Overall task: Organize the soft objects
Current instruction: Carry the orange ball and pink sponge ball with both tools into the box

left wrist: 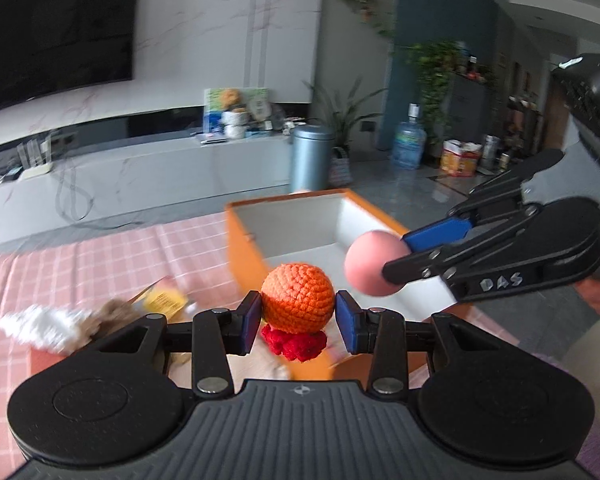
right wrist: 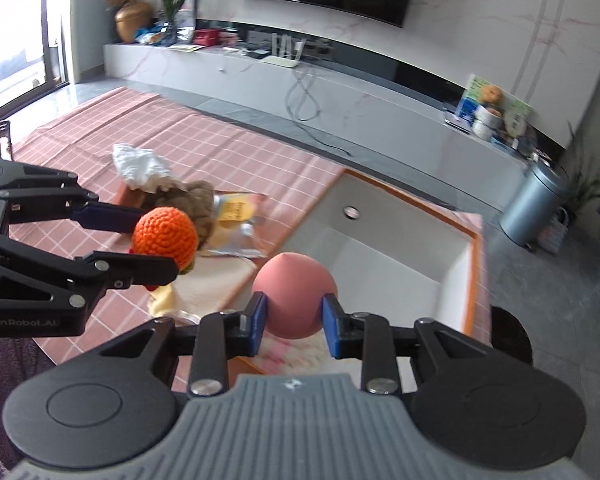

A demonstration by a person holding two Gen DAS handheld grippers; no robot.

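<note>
My left gripper (left wrist: 297,316) is shut on an orange crocheted ball toy (left wrist: 298,298) with a red crocheted base, held above the pink checked cloth. It also shows in the right wrist view (right wrist: 165,235). My right gripper (right wrist: 294,322) is shut on a pink soft ball (right wrist: 295,295) at the near edge of the orange box with a white inside (right wrist: 380,248). In the left wrist view the pink ball (left wrist: 370,262) hangs over the box (left wrist: 296,232), right of the orange toy.
A white cloth (right wrist: 140,166), a brown plush (right wrist: 188,198) and a yellow packet (right wrist: 234,212) lie on the pink checked cloth (right wrist: 204,148) left of the box. A grey bin (right wrist: 534,208) stands on the floor. A TV bench (right wrist: 340,92) runs behind.
</note>
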